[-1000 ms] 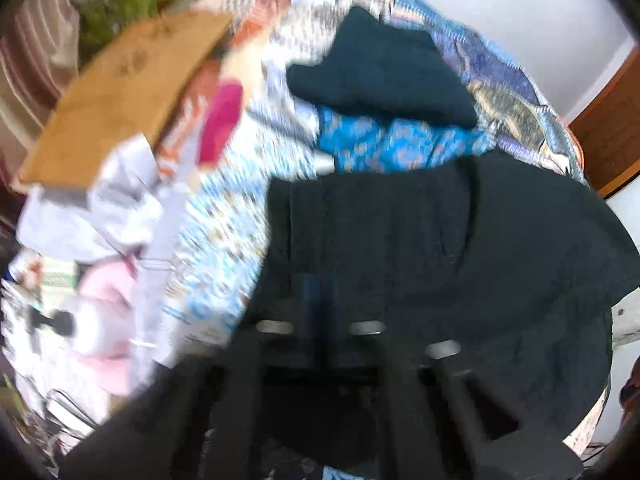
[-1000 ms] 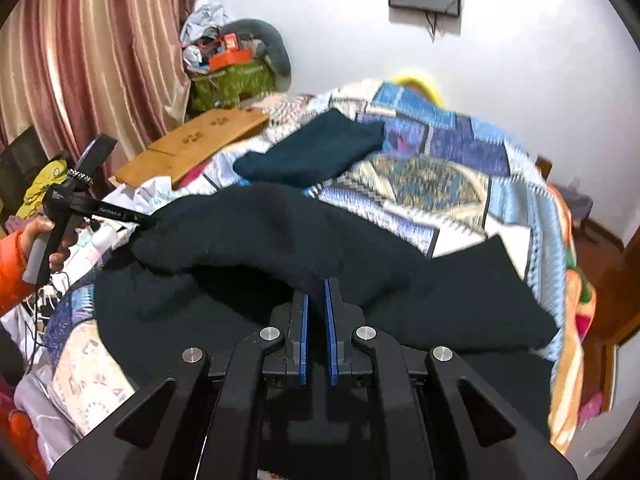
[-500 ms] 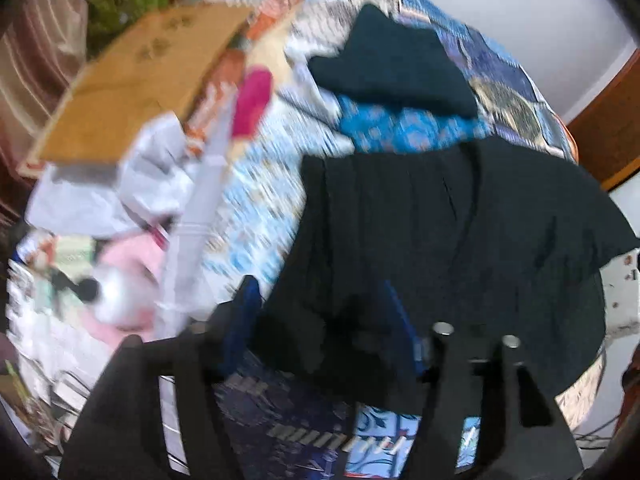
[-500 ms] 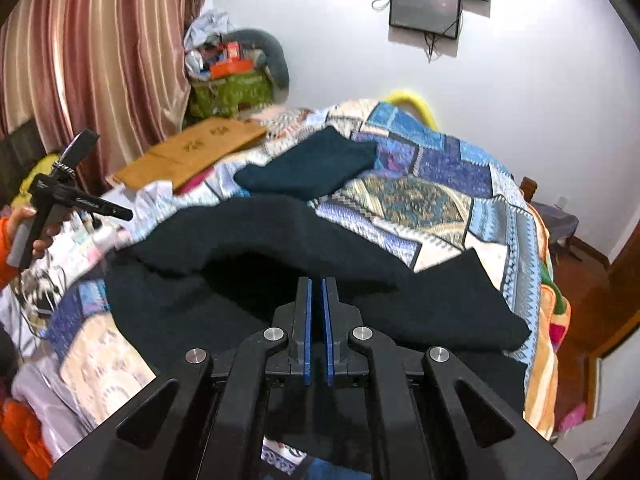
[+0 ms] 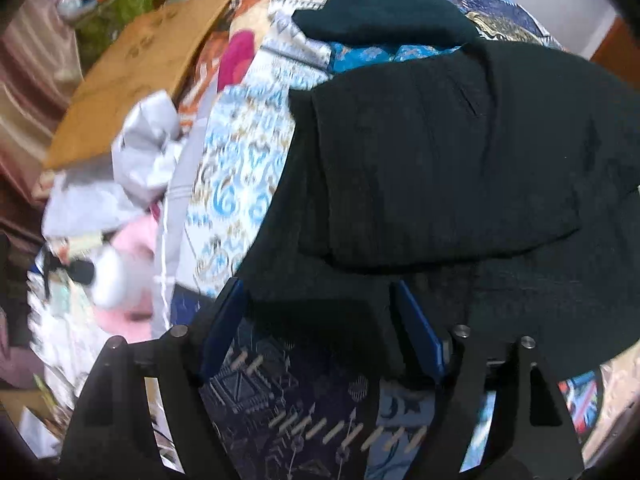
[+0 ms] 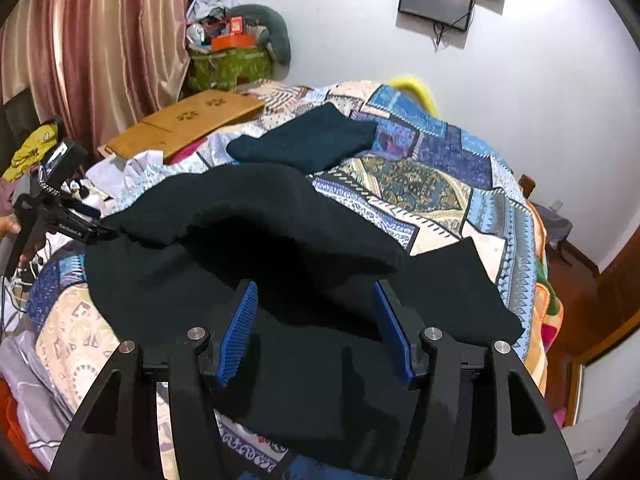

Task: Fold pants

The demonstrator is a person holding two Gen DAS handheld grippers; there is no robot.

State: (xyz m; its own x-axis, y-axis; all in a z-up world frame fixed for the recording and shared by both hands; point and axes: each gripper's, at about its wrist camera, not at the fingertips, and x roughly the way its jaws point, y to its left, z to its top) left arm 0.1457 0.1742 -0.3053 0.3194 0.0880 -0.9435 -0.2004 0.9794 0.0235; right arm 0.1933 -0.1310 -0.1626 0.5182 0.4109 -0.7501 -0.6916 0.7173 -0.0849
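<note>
Both jaws now opening off folded pants (image 6: 280,216).

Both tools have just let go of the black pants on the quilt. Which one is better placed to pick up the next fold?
Probably right. The right tool, jaws opening, sits over the black pants beside the bulging fold. The left tool, also opening, straddles the pants' edge, partly over the quilt.
</note>
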